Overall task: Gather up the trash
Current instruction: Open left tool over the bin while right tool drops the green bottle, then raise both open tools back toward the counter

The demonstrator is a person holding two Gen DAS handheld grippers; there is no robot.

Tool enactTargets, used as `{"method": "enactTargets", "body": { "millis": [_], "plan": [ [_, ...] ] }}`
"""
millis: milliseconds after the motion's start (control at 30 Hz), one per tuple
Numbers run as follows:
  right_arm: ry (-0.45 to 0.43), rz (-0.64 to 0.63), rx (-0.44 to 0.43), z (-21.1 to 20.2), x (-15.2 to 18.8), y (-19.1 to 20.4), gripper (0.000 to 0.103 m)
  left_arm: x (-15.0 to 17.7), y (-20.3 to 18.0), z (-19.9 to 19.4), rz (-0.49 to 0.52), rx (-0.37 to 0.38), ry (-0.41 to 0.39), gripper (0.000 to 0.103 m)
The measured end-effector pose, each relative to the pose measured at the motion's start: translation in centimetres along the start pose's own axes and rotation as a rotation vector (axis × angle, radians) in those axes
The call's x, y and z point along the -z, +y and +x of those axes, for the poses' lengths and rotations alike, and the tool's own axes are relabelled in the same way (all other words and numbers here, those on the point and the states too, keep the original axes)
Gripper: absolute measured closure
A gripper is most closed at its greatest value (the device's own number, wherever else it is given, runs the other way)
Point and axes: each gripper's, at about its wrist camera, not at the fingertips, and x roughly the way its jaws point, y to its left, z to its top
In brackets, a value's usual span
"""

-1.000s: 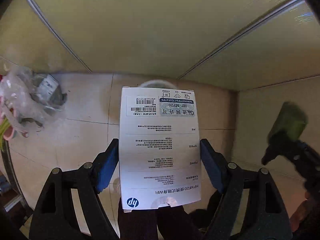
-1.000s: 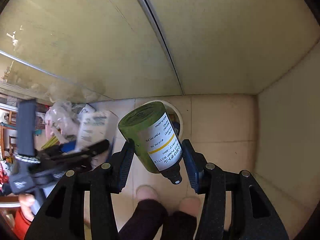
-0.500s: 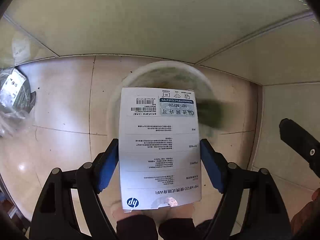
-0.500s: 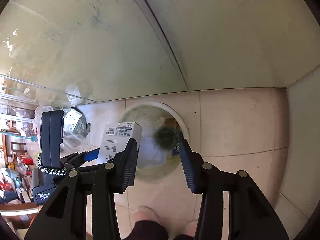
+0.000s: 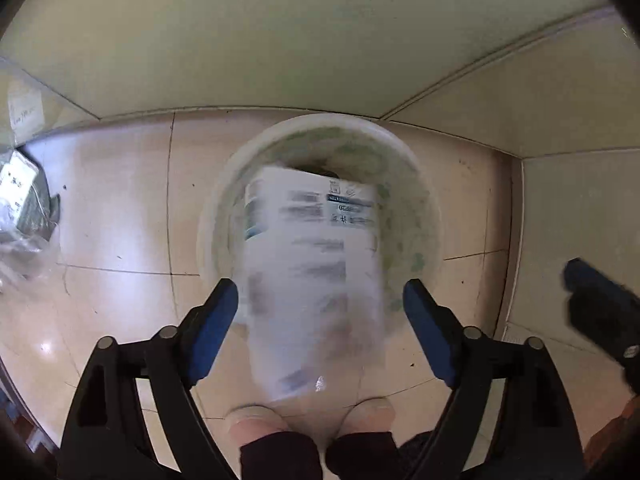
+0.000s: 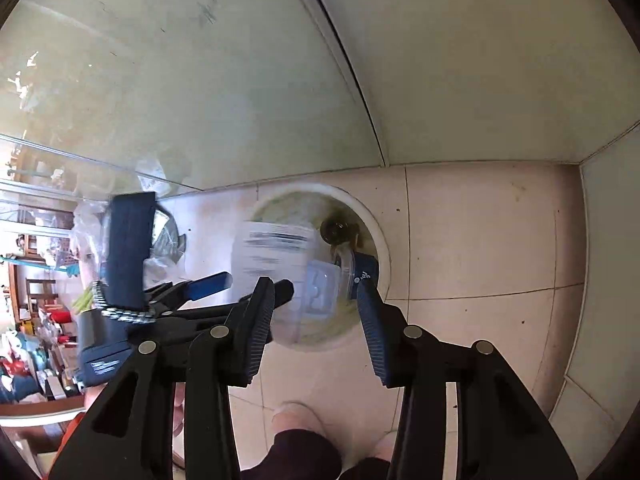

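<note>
A white HP box (image 5: 312,264) is blurred in mid-air, free of my left gripper (image 5: 320,308), which is open above a white round bin (image 5: 424,184) on the tiled floor. The box also shows in the right wrist view (image 6: 272,256), over the bin (image 6: 380,240). My right gripper (image 6: 316,304) is open and empty above the bin's near side. The green bottle (image 6: 336,230) lies inside the bin beside a clear container (image 6: 320,288) and a dark blue item (image 6: 366,270).
A pile of plastic bags and packaging (image 5: 24,216) lies on the floor at the left, also in the right wrist view (image 6: 160,240). Glass panels and a wall corner stand behind the bin. The person's feet (image 5: 304,424) are just before the bin.
My right gripper opened and the green bottle fell into the bin. My left gripper has just opened and the HP box is dropping towards the bin.
</note>
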Motion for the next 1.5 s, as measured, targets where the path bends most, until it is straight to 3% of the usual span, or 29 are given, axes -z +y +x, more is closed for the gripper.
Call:
{"method": "enactTargets", "body": {
  "millis": [167, 333, 467, 667, 767, 967, 1167, 1267, 1500],
  "plan": [
    [-0.039, -0.01, 0.027, -3.4, -0.2, 0.2, 0.063, 0.5, -1.2, -2.0, 0.015, -0.036, 0.004, 0.018],
    [-0.053, -0.019, 0.036, -7.0, -0.2, 1.3, 0.063, 1.8, -1.8, -7.2, 0.034, -0.108, -0.028, 0.018],
    [-0.061, -0.021, 0.036, -11.2, -0.2, 3.5, 0.063, 3.7, -2.5, -15.2, 0.036, -0.126, -0.08, 0.018],
    [-0.109, -0.038, 0.021, -21.3, -0.2, 8.7, 0.063, 6.4, -4.7, -29.7, 0.045, -0.122, -0.196, 0.018],
    [-0.152, -0.07, 0.035, -26.6, 0.0, 11.6, 0.063, 7.6, -6.3, -37.2, 0.063, -0.134, -0.269, 0.018],
    [-0.263, -0.116, 0.053, -37.7, 0.9, 16.9, 0.063, 8.8, -8.3, -49.8, 0.073, -0.121, -0.336, 0.018],
    [-0.364, -0.121, 0.06, -45.3, 1.4, 20.8, 0.063, 10.1, -9.6, -61.6, 0.094, -0.095, -0.482, 0.018],
    [-0.413, -0.136, 0.08, -48.4, 1.4, 22.7, 0.063, 10.5, -9.8, -66.5, 0.105, -0.072, -0.552, 0.018],
    [-0.532, -0.157, 0.107, -53.4, 0.1, 25.3, 0.063, 10.1, -10.2, -74.4, 0.109, -0.1, -0.72, 0.018]
  ]
}}
